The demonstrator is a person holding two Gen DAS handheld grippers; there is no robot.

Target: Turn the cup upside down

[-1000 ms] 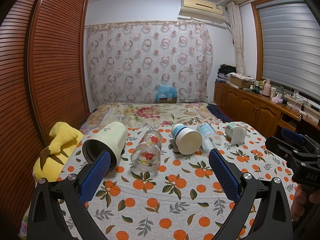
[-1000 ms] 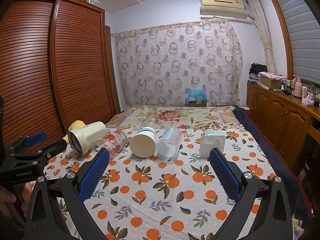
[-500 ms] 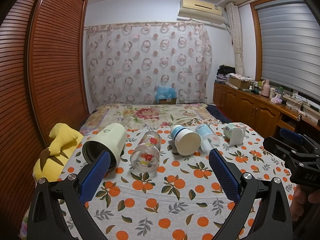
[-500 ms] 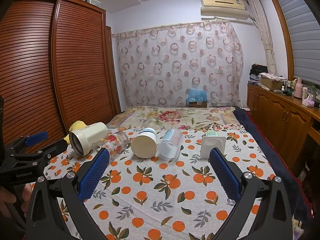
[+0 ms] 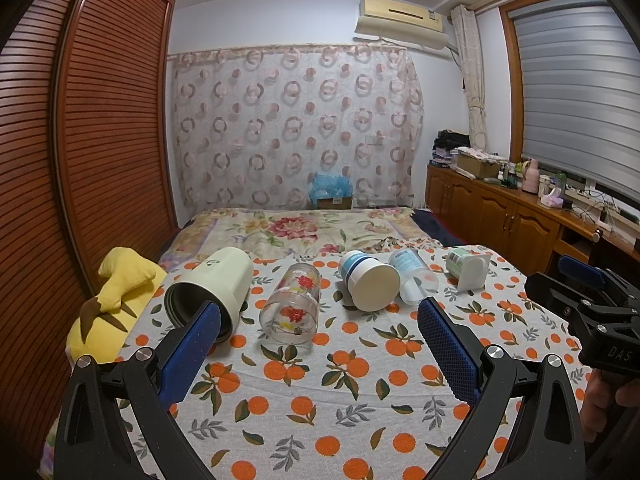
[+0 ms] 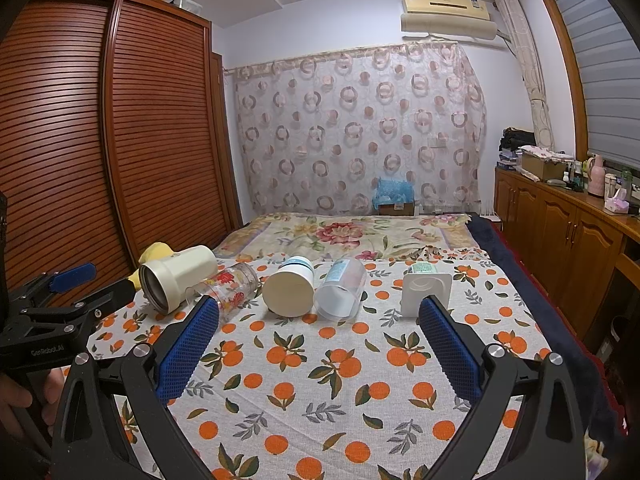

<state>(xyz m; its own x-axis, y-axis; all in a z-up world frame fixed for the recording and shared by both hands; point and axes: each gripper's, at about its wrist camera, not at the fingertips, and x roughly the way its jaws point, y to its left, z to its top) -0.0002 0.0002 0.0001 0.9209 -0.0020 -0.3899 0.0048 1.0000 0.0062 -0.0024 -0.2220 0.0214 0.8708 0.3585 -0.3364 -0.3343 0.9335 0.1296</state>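
Left tongs: my left gripper [image 5: 318, 334] hangs above the cloth with its blue pads spread wide apart and nothing between them; it also shows at the left edge of the right view [image 6: 86, 282].
Right tongs: my right gripper [image 6: 319, 330] is likewise spread wide and empty, held over the near part of the cloth; it shows at the right edge of the left view [image 5: 560, 280].
Cups: five lie on their sides in a row across the far part of the tablecloth [image 5: 320, 380], all apart from my pads.
Cream mug: the cream mug [image 5: 212, 290] is the leftmost, its dark mouth turned toward me.
Glass: the flowered glass [image 5: 292, 306] lies just right of the mug, mouth toward me.
White cup: the white cup with blue bands [image 5: 368, 282] lies in the middle, its flat end facing me.
Clear cup: the clear plastic cup [image 5: 414, 276] lies against the white cup's right side.
Square cup: the green and white cup with a square end [image 5: 470, 268] lies farthest right, apart from the others.
Yellow toy: a yellow plush [image 5: 114, 296] sits beside the cloth's left edge, near the mug.
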